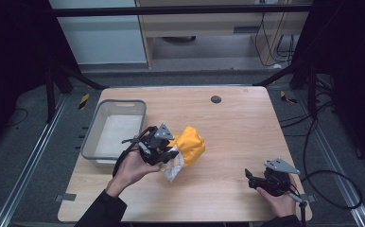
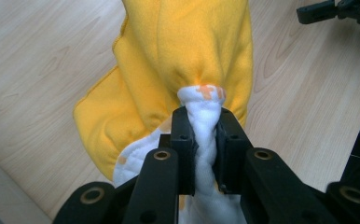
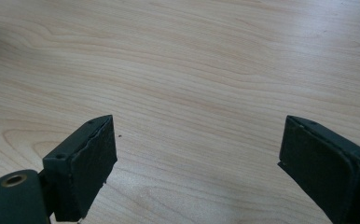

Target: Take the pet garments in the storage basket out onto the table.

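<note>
A yellow cloth pinched in the middle of the desk

The left gripper (image 2: 201, 135) squeezes a white fold of the soft yellow cloth (image 1: 190, 144), which is bunched up beside the grey tub (image 1: 91, 137) at the desk's left edge. The right gripper (image 1: 258, 179) rests wide open near the desk's right front corner.

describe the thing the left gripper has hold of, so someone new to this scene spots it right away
On the wooden table, look just right of the grey bin at the left side. There the left gripper is shut on a bunched cloth, pinching a white fold of it between its jaws. It is the only soft, bright yellow thing on the table, with a white underside that has orange marks.
</note>
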The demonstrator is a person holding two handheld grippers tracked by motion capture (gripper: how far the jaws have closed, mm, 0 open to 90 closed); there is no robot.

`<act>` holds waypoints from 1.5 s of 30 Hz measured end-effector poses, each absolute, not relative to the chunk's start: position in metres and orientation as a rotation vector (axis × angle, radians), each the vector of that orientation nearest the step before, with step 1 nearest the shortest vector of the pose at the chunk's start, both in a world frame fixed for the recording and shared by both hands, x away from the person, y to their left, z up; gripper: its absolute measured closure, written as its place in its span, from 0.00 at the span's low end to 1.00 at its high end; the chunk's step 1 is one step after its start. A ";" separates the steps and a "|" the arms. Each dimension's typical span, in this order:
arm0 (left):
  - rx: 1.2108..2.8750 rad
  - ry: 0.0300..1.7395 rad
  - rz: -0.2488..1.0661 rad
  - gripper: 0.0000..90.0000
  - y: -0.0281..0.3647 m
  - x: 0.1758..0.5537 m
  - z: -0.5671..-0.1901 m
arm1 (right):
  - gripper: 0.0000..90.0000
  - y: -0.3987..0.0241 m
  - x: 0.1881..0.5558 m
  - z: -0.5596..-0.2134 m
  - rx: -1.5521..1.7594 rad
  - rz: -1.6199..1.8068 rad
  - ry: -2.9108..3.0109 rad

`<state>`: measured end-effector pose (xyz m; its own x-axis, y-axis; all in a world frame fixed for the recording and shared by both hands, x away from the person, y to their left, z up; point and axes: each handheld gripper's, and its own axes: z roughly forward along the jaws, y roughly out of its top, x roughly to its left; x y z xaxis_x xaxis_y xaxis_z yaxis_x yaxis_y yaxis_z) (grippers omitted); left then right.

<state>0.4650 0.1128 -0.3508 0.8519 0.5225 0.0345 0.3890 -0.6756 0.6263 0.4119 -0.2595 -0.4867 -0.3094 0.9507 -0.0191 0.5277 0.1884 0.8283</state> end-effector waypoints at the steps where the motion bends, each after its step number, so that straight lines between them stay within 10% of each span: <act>1: 2.399 0.658 0.276 0.89 0.112 0.465 -0.353 | 0.12 -0.259 0.412 -0.487 1.380 1.003 1.920; 45: 2.498 0.555 0.185 0.84 0.077 0.469 -0.420 | 0.12 -0.259 0.412 -0.487 1.379 0.997 1.928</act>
<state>0.4691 0.0766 -0.4203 0.9044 0.4266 0.0113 0.3480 -0.7526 0.5590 0.4119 -0.2588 -0.4873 -0.3119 0.9499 -0.0213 0.5314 0.1930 0.8249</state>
